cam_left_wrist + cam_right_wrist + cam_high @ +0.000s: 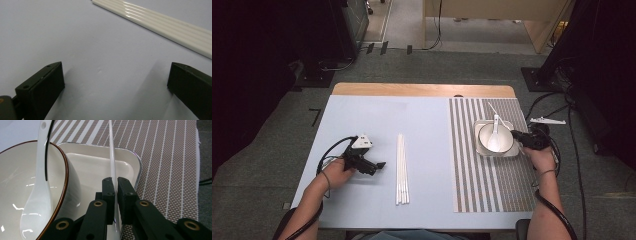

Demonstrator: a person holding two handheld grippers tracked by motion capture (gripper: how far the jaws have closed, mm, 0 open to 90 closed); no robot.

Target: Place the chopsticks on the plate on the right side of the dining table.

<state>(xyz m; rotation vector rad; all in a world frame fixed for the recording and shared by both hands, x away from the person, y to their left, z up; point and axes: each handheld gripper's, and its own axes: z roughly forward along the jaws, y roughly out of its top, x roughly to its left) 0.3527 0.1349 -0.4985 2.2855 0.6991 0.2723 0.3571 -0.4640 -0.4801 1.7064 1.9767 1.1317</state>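
Several white chopsticks (402,170) lie side by side on the blue mat (377,120); in the left gripper view the chopsticks (162,23) cross the top right. My left gripper (379,165) rests just left of them, open, and between the jaws of the left gripper (115,82) there is only bare mat. A white bowl (495,138) with a white spoon (496,131) sits on a square plate (512,151). My right gripper (114,182) is shut on a single white chopstick (111,152) above the plate (100,167), beside the bowl (15,182).
A brown-and-white striped placemat (492,185) covers the table's right part and carries the plate. The spoon (37,202) leans in the bowl with its handle pointing away. The table's wooden far edge (422,90) shows beyond the mats.
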